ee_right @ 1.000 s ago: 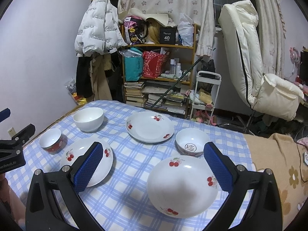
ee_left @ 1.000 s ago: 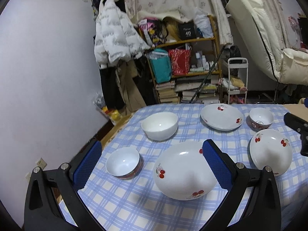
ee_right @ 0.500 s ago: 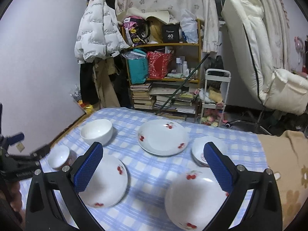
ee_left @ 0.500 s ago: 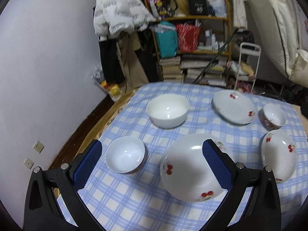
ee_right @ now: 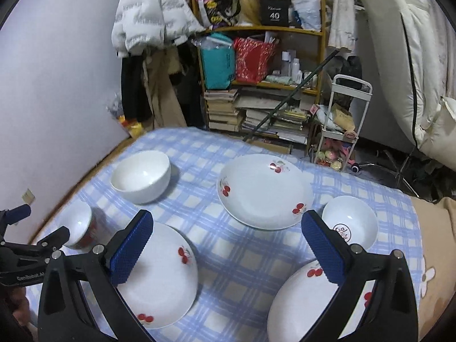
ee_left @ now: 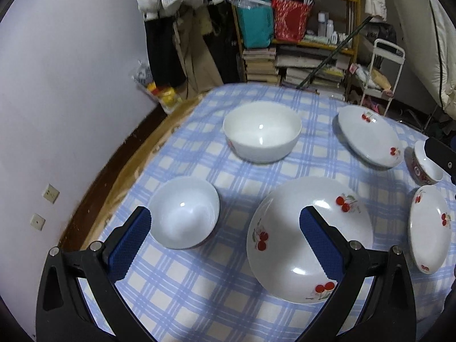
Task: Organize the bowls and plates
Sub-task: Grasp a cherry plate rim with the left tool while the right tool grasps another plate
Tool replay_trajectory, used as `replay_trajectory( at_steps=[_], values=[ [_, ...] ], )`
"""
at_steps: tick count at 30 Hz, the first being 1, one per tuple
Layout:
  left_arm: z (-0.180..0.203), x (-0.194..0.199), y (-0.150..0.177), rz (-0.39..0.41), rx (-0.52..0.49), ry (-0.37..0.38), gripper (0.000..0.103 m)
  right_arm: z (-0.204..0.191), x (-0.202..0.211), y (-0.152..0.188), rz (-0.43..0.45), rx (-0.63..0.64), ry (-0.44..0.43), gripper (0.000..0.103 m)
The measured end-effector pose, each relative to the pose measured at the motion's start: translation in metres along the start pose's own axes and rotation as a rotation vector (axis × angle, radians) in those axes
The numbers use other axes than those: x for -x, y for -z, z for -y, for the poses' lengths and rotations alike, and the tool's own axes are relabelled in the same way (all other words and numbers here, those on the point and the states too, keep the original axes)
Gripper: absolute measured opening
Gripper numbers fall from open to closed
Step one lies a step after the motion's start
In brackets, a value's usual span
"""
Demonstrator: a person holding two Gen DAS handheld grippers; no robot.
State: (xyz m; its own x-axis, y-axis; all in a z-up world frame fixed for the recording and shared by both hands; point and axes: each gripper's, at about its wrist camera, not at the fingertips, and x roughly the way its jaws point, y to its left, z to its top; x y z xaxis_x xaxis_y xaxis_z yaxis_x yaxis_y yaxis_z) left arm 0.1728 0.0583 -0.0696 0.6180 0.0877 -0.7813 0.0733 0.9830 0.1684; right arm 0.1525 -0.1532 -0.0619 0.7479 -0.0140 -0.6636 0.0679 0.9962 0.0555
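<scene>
My left gripper [ee_left: 225, 228] hangs wide open and empty over the checked tablecloth [ee_left: 199, 290] — a small bowl [ee_left: 183, 212] sits just inside my left finger, and a cherry plate [ee_left: 309, 235] lies under my right finger. My right gripper [ee_right: 225, 240] is spread too, holding nothing; a far plate [ee_right: 265, 191] lies between its fingers at frame centre. The plates are round, so they point nowhere. The lower-right plate [ee_right: 302, 307] is cut off.

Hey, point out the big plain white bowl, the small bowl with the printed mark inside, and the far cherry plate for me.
Big plain white bowl [ee_left: 262, 135]: left wrist view, inner wall.
Small bowl with the printed mark [ee_right: 354, 222]: right wrist view, inside, beside the mark.
Far cherry plate [ee_right: 263, 189]: right wrist view, centre of the well.
</scene>
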Motion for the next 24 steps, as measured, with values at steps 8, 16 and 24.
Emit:
replay_trajectory(
  at_steps=[8,16,24],
  values=[
    [0.011,-0.047,0.015,-0.121,-0.01,0.018,0.102,-0.009,-0.045,0.015,-0.133,0.023,-0.045,0.098],
    [0.013,-0.076,0.025,-0.199,-0.013,0.006,0.102,-0.033,-0.085,0.045,-0.235,0.13,-0.074,0.082],
    [0.023,-0.095,0.033,-0.257,-0.041,0.018,0.102,-0.031,-0.108,0.059,-0.329,0.123,-0.096,0.058]
  ],
)
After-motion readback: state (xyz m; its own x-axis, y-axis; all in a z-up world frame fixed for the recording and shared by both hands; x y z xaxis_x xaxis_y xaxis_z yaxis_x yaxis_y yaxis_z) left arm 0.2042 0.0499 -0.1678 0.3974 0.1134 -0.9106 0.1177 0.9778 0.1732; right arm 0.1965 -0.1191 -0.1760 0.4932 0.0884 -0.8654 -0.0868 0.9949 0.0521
